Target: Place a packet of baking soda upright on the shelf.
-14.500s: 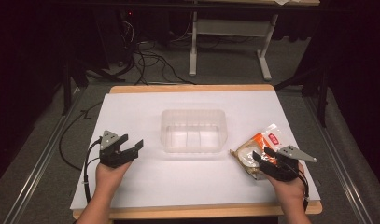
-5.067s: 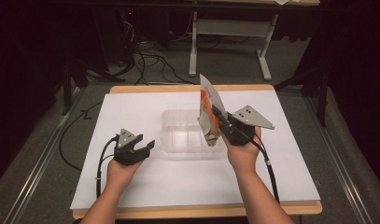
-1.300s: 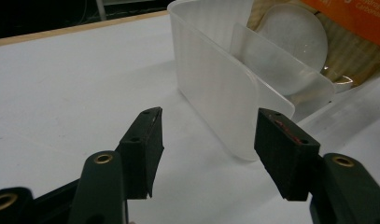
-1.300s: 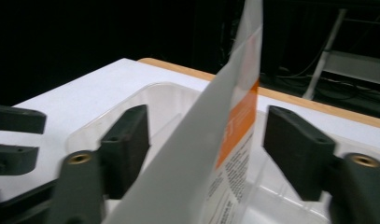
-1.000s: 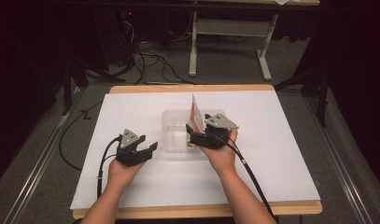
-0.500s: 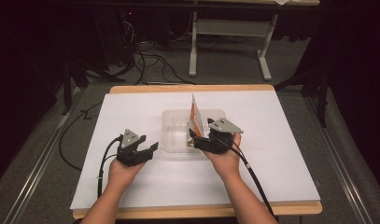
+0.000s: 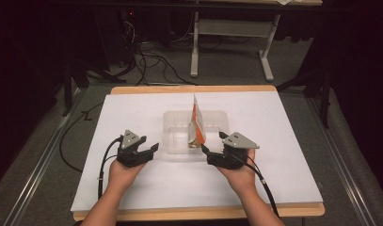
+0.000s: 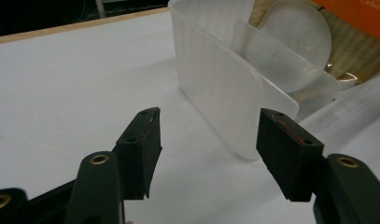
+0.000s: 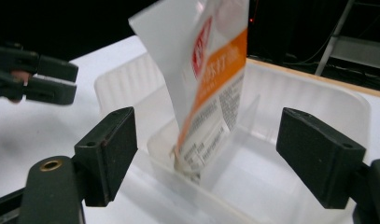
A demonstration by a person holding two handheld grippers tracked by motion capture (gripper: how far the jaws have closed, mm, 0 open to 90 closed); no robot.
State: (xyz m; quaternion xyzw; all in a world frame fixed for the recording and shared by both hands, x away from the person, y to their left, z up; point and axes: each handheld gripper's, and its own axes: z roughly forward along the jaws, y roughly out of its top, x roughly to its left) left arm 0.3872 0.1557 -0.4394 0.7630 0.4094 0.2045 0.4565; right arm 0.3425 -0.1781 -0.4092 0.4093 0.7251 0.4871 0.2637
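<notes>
With both the left hand-held gripper (image 7: 143, 151) and right hand-held gripper (image 7: 212, 151) spread empty, the packet (image 7: 196, 123) standing unsupported in the clear tub (image 7: 172, 146) mid-tabletop (image 7: 283, 155) could topple out.

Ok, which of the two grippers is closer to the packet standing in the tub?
The right gripper: its open jaws sit at the clear plastic tub's near right corner, by the orange-and-white packet. The left gripper is farther off, also open.

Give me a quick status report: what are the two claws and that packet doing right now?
Left gripper open, empty, beside clear tub. Right gripper open, empty, at tub's near edge. Orange-and-white packet standing on end inside tub, unheld. Nothing in the way.
</notes>
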